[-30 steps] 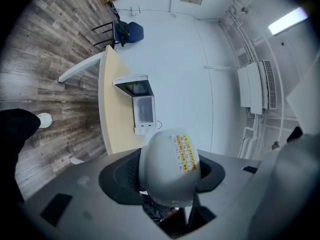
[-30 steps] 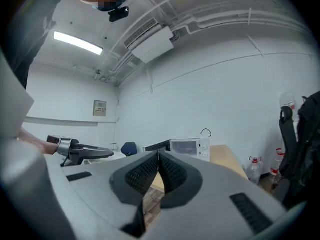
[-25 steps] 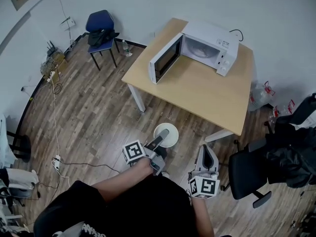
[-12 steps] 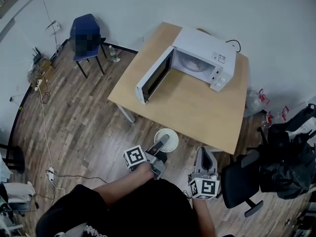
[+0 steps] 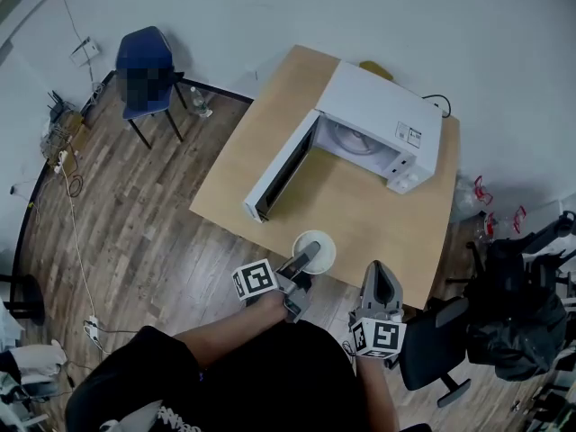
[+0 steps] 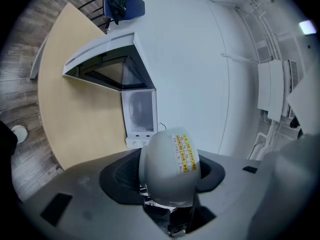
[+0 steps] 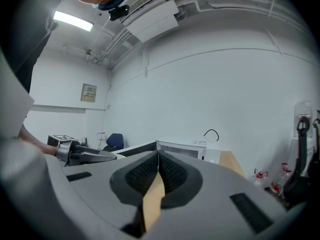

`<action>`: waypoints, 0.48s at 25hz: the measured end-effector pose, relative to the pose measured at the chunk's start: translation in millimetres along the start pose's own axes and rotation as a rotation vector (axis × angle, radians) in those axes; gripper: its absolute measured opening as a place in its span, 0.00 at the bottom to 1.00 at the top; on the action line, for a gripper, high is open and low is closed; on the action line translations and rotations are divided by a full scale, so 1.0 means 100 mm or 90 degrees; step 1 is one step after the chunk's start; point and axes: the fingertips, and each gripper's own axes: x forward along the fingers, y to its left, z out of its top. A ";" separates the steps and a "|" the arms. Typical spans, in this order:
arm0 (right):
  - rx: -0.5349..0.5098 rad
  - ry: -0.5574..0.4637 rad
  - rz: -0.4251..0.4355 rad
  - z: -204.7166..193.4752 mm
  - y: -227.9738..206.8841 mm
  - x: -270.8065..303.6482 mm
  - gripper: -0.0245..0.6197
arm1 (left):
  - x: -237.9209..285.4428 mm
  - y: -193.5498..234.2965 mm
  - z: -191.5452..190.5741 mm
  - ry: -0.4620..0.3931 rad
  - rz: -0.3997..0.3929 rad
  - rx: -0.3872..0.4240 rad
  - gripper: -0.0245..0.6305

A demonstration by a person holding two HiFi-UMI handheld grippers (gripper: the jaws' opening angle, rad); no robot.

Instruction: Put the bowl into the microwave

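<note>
Facing the open microwave (image 5: 382, 115), the left hand-held gripper (image 5: 304, 261) pinches the bowl (image 5: 324, 242) by its rim for loading; the right hand-held gripper (image 5: 382, 279) is clenched empty.

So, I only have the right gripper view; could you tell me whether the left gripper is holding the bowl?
Observer: Yes, the left gripper is shut on the rim of the bowl.
Operator: Thank you. Is the bowl upright?
Observer: Yes, the head view shows its opening facing up.
Operator: And where is it, please?
Observer: Over the near edge of the table, in front of the open door of the microwave.
</note>
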 end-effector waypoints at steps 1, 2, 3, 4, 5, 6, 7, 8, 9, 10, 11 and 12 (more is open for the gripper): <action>0.001 0.002 -0.002 0.00 -0.02 0.09 0.13 | 0.08 0.01 0.06 0.004 0.001 0.000 0.38; 0.003 0.005 -0.006 0.00 -0.05 0.18 0.13 | 0.17 0.03 0.13 0.008 0.002 -0.001 0.38; 0.006 0.008 -0.011 -0.01 -0.08 0.25 0.13 | 0.24 0.04 0.18 0.011 0.003 -0.004 0.38; 0.011 0.010 -0.019 -0.02 -0.10 0.31 0.13 | 0.30 0.06 0.24 0.016 0.005 -0.006 0.38; 0.015 0.012 -0.028 -0.01 -0.13 0.36 0.13 | 0.35 0.07 0.28 0.021 0.007 -0.007 0.38; 0.017 0.012 -0.036 -0.01 -0.15 0.41 0.13 | 0.40 0.09 0.32 0.027 0.009 -0.008 0.38; 0.017 0.012 -0.045 0.01 -0.17 0.45 0.13 | 0.46 0.10 0.36 0.033 0.011 -0.010 0.38; 0.015 0.011 -0.054 0.03 -0.21 0.48 0.13 | 0.52 0.11 0.39 0.038 0.012 -0.012 0.38; 0.011 0.008 -0.065 0.06 -0.24 0.51 0.13 | 0.58 0.11 0.42 0.042 0.013 -0.014 0.38; 0.006 0.003 -0.076 0.09 -0.28 0.53 0.13 | 0.64 0.12 0.44 0.046 0.014 -0.014 0.38; 0.003 -0.002 -0.086 0.11 -0.33 0.54 0.13 | 0.69 0.13 0.46 0.049 0.013 -0.012 0.38; 0.003 -0.007 -0.092 0.13 -0.36 0.55 0.13 | 0.74 0.13 0.47 0.051 0.011 -0.011 0.38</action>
